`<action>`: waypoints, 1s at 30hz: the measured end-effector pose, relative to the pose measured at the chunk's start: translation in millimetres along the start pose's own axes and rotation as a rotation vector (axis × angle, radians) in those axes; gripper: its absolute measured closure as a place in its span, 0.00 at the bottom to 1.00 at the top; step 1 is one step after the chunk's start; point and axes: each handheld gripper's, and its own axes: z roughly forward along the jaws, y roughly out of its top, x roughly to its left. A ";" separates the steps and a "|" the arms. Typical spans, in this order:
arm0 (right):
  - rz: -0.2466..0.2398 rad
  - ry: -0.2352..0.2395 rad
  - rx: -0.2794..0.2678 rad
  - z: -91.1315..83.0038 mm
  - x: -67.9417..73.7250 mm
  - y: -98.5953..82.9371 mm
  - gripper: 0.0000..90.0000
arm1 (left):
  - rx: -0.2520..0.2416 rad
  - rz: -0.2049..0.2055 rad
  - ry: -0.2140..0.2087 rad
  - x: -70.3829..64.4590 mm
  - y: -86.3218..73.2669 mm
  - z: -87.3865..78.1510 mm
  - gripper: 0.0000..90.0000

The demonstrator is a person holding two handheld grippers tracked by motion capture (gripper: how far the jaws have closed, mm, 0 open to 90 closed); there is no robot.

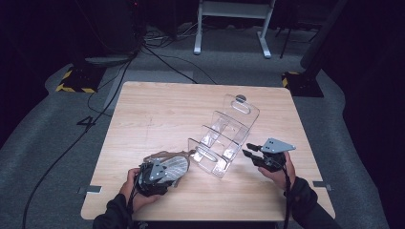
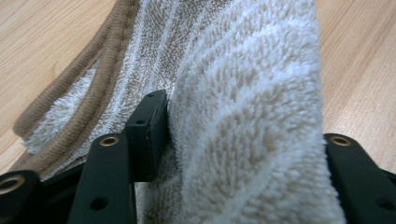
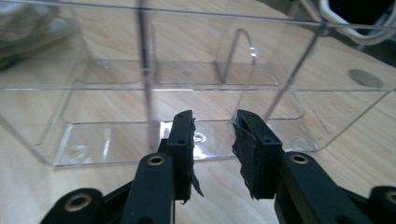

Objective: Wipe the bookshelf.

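Left tongs (image 1: 165,169) sit at the near-left part of the worktop (image 1: 153,109), clenched on a folded towel (image 1: 173,164). In the left gripper view the towel (image 2: 243,116) is a thick cream pile bunched between the jaws; one jaw pad presses its side, the other is mostly covered by pile. A brown hemmed edge (image 2: 79,93) trails off to the left and lies on the wood.

Towel rests on the worktop just beside the near-left corner of a clear divided organizer (image 1: 224,138); whether they touch cannot be told from the high view.

Organizer stands near the worktop centre, set diagonally, its long axis running from near-left to far-right. Open top, thin upright partitions.

Right tongs (image 1: 250,153) are at the organizer's near-right side, released, holding nothing. In the right gripper view the right tongs (image 3: 212,140) face the organizer's clear wall (image 3: 116,102) with a gap between the jaws and bare wood beneath; tips are close to the base edge but apart from it.

Open room: broad bare worktop to the far left and behind the organizer; a narrower strip along the near edge between the two hands.
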 end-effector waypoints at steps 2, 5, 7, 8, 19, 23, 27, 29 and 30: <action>0.002 -0.022 0.019 7.4 -3.4 -0.5 0.78 | -0.001 -0.003 -0.004 1.0 -0.1 0.5 0.49; 0.061 -0.054 0.009 16.1 -14.8 -2.6 0.79 | -0.009 -0.006 -0.010 1.1 -1.0 1.0 0.48; 0.093 -0.039 -0.001 19.1 -20.0 -3.9 0.78 | -0.013 -0.005 -0.010 1.2 -1.3 1.5 0.47; 0.087 -0.045 0.004 21.5 -21.4 -3.9 0.77 | -0.014 -0.005 -0.011 1.2 -1.3 1.6 0.47; 0.114 -0.049 -0.014 31.5 -28.8 -1.3 0.94 | -0.016 -0.008 -0.014 1.1 -1.0 3.3 0.46; 0.112 -0.059 -0.017 34.8 -27.4 0.6 0.94 | -0.013 -0.006 -0.010 0.3 -0.3 3.8 0.45; 0.097 -0.066 -0.007 36.6 -26.1 2.8 0.94 | -0.012 0.005 -0.004 -0.6 0.4 3.9 0.45; 0.092 -0.059 -0.003 36.7 -24.9 3.6 0.95 | -0.009 0.003 -0.003 -1.8 1.0 4.0 0.45; 0.090 -0.055 0.000 36.6 -24.3 3.9 0.95 | -0.007 0.008 -0.002 -2.3 1.7 4.2 0.46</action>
